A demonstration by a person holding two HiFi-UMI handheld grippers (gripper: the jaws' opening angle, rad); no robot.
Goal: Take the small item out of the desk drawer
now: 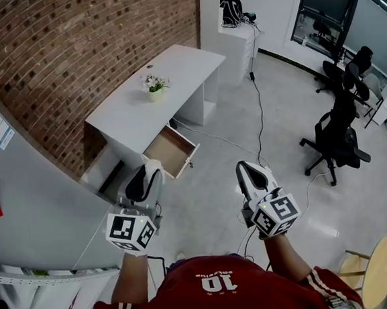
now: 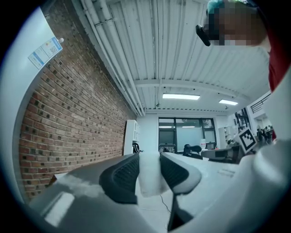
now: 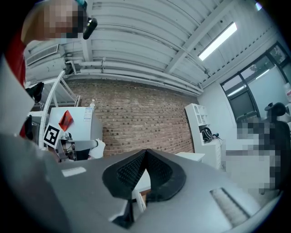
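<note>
Small item [image 2: 148,179]: clamped between the ribbed pads [image 2: 125,175] of the left hand-held gripper [image 1: 150,169], well clear of the desk drawer [image 1: 169,150], on its floor side. Desk drawer: pulled out from under the desk [image 1: 166,72], standing open. Right hand-held gripper [image 3: 145,154]: jaws together at the tips, nothing between them, likewise short of the drawer.

Step in hand, by judgement: item out of the drawer; carry-off phase. Next move: apply steady clamping pressure, select a set-down place, optionally push the drawer front shut with the free right hand-held gripper.

Appearance of the item: white, plain, flat-sided, filling the pad gap, lower end protruding below the pads. Exact kind not discernible.
</note>
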